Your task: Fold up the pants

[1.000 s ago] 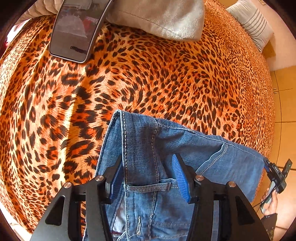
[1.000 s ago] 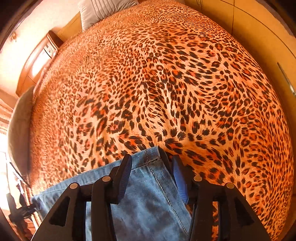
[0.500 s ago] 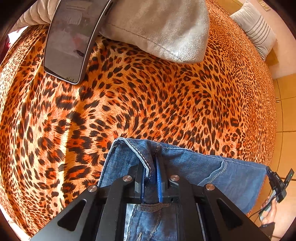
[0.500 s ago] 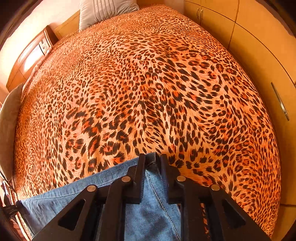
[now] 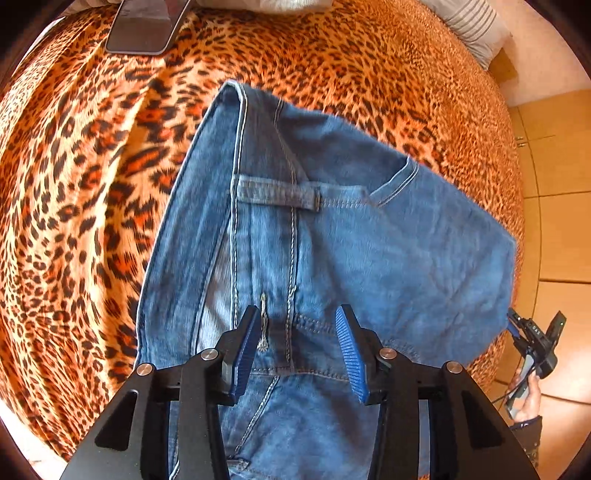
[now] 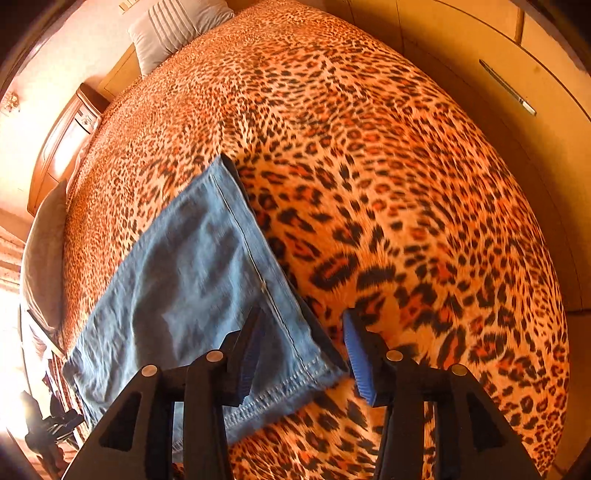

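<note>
Centrally, a pair of blue denim pants [image 5: 332, 236] lies folded on a bed covered by a leopard-print bedspread [image 5: 74, 184]. In the left wrist view, the denim fills the middle of the frame, with the waistband corner pointing toward 11 o'clock, a belt loop [image 5: 277, 194] across the fabric, and a pocket seam toward 2 o'clock. In the right wrist view, the pants [image 6: 192, 280] run from the centre toward 8 o'clock, with a stitched hem at the near edge.

The left gripper [image 5: 295, 347] hovers over the denim at 6 o'clock, its blue-padded fingers spread wide apart and pinching nothing. The right gripper [image 6: 303, 347] sits at 6 o'clock in its own view, fingers likewise spread; one finger lies over the hem corner, the other over the bedspread [image 6: 406, 221], gripping nothing.

Farther out, a dark tablet [image 5: 147, 26] lies on the bedspread at 11 o'clock in the left view, beside a grey cushion [image 5: 288, 3] at 12 o'clock. A striped pillow [image 5: 472, 26] rests at 1 o'clock. In the right view, the striped pillow [image 6: 177, 26] sits at 11 o'clock, and wooden wardrobe doors [image 6: 498, 74] stand from 1 to 3 o'clock.
</note>
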A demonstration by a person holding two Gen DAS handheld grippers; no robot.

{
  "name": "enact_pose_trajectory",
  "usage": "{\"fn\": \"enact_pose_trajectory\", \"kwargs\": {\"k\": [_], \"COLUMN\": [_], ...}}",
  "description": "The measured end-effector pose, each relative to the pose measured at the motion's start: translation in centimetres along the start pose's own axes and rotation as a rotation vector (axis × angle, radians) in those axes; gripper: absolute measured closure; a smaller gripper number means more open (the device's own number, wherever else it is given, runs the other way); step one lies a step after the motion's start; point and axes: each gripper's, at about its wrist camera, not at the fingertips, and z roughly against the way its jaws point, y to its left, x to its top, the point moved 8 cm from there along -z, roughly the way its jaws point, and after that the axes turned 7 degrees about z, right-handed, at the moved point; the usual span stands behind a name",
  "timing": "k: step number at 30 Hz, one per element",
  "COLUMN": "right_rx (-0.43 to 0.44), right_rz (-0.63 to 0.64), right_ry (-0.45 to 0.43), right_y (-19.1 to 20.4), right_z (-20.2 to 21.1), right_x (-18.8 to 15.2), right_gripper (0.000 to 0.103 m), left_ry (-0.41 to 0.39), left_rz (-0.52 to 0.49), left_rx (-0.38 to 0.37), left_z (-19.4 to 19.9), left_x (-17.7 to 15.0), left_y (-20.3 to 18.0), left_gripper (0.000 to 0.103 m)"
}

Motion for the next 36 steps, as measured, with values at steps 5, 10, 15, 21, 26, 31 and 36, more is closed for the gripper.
{"fn": "enact_pose_trajectory", "kwargs": {"k": [5, 10, 15, 21, 26, 31, 36], "right_rx": [-0.111, -0.042, 0.060, -0.017, -0.038, -0.064, -0.043], "right_rz": [0.130, 0.040, 0.030, 0.030, -0.090, -0.184, -0.246], "right_ry": [-0.002, -0.094, -0.126, -0.091, -0.050, -0.013, 0.034], "right_y": [0.0, 0.2, 0.5, -2.1, -5.4, -8.3, -9.2], "right_z": [-0.5, 2.8, 8.1, 11.8, 13.4, 13.9, 12.8], "right_x": [-1.1, -1.5, -6.5, -16.2, -22.8, -27.5, -31.4], "right_gripper": [0.086, 0.080, 0.065, 0.062, 0.062, 0.057, 0.057], "left_ry": [-0.011, -0.005, -0.042, 0.024, 0.091, 0.126, 0.133], "left_rz": [-0.032, 0.010, -0.022, 0.013, 0.081, 0.075, 0.072], "left_rx": [0.138, 0.080, 0.041, 0.020, 0.001, -0.038, -0.058], "left_z": [-0.8, 2.1, 6.4, 7.6, 7.0, 6.4, 5.8], "left_x": [-0.7, -1.4, -4.2, -8.8, -11.4, -13.6, -15.7], "left_y": [0.5, 1.3, 4.1, 8.8, 11.7, 12.3, 13.0], "left_gripper": [0.085, 0.086, 0.052, 0.050, 0.050, 0.049, 0.048]}}
